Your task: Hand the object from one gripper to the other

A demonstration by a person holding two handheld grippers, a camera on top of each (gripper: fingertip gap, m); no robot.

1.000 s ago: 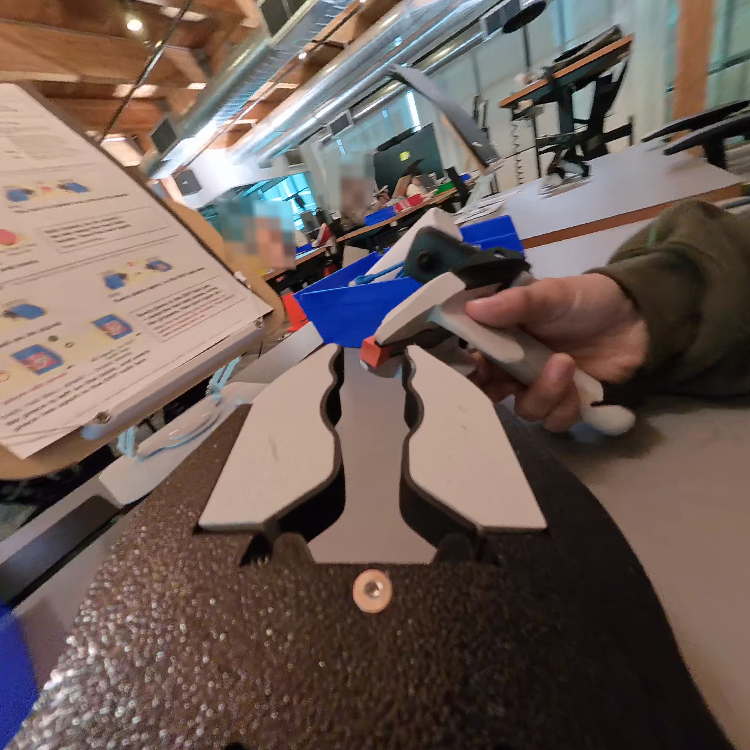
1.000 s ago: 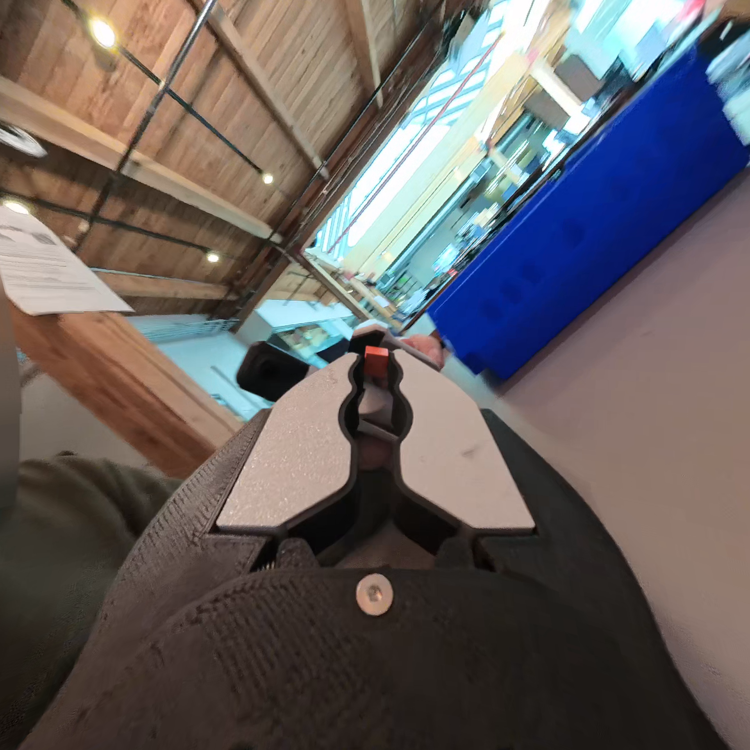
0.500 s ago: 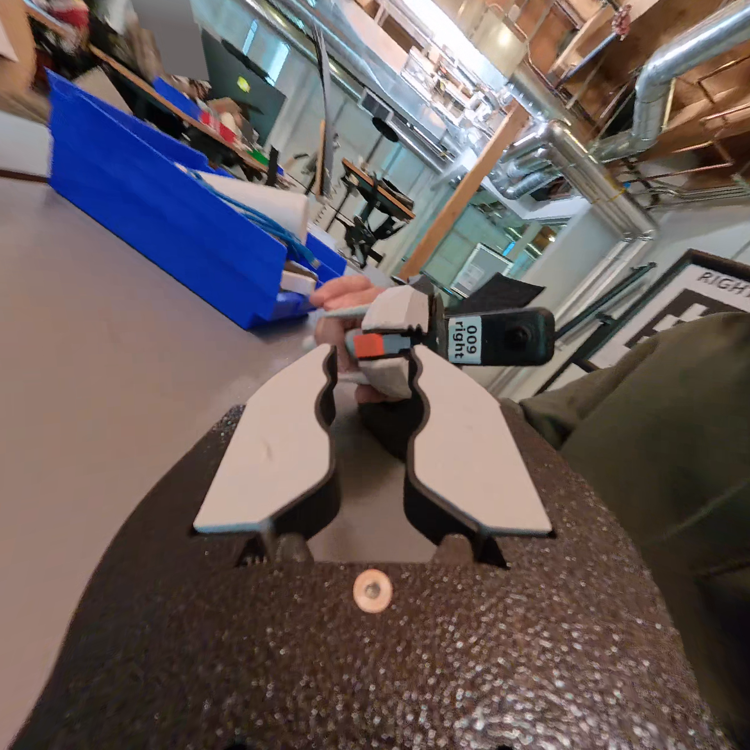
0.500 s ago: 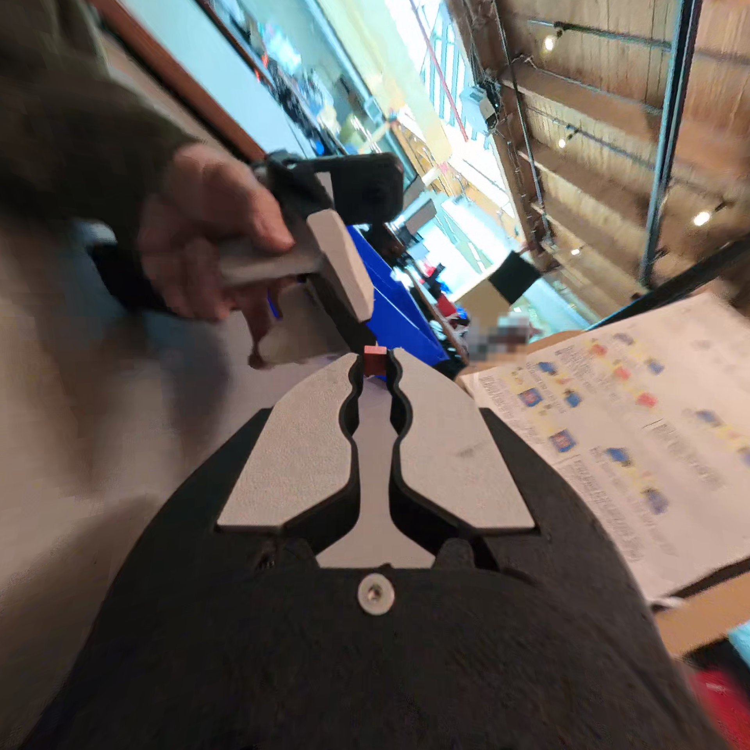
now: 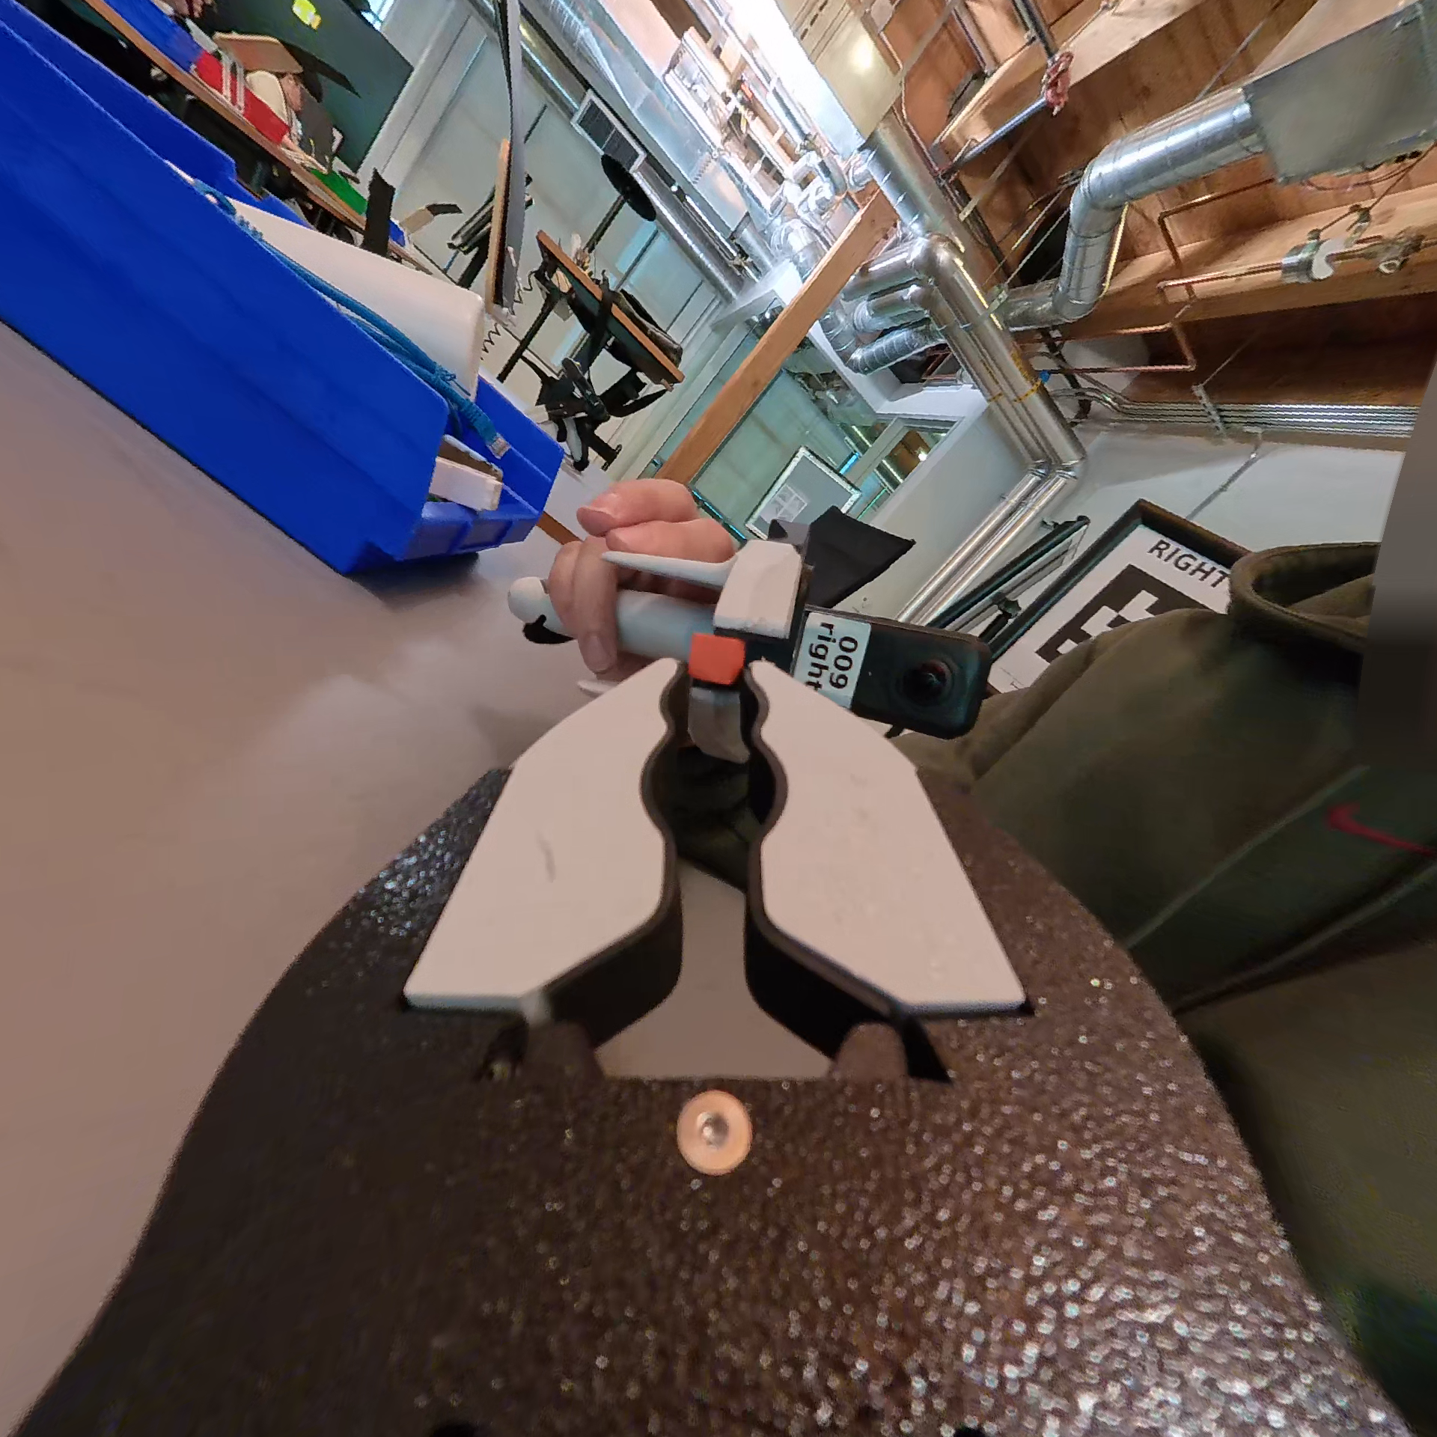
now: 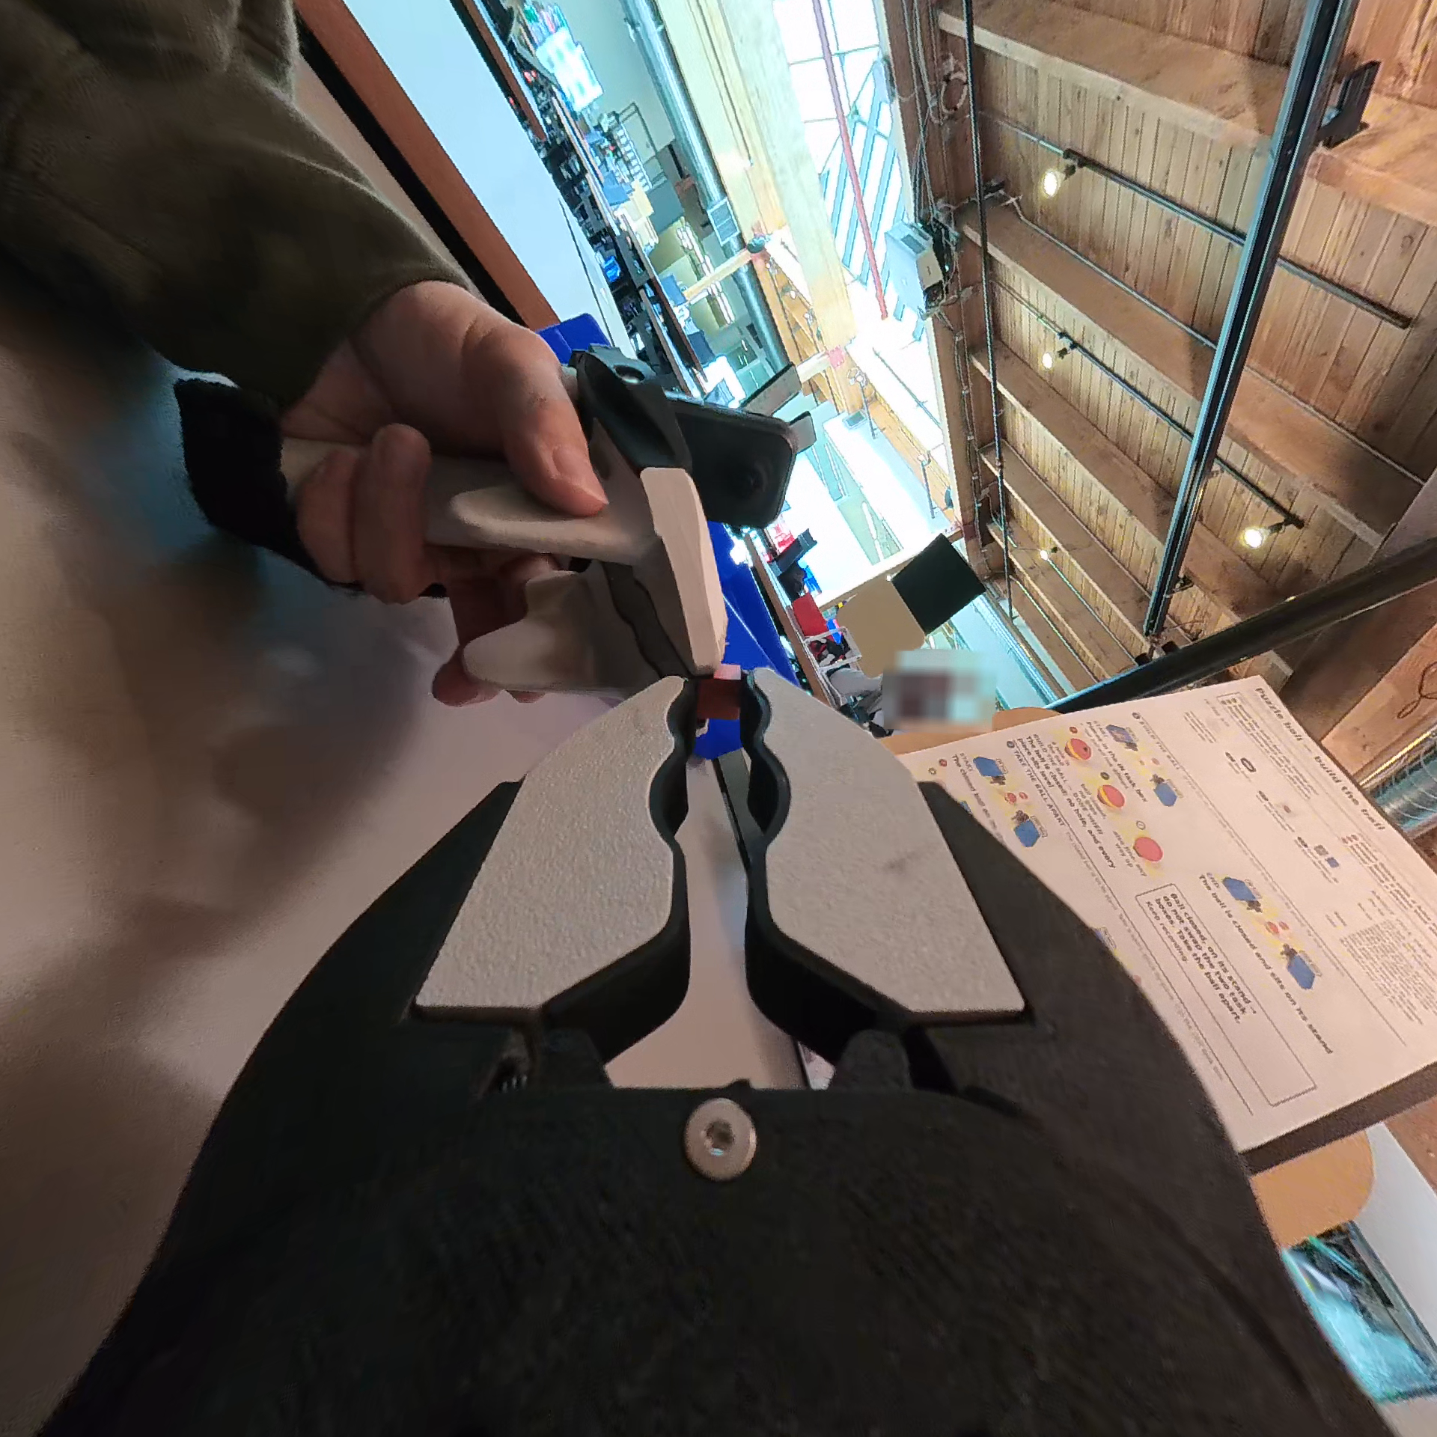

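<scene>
Right gripper jaws clamp the red cube; left gripper jaws narrow (contact unclear).

Two tools, one orange block — one blue bin.

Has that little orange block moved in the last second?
Yes. The orange block has gone from beside the instruction sheet toward the blue bin end of the table, carried in the right gripper between the left gripper fingers.
</scene>
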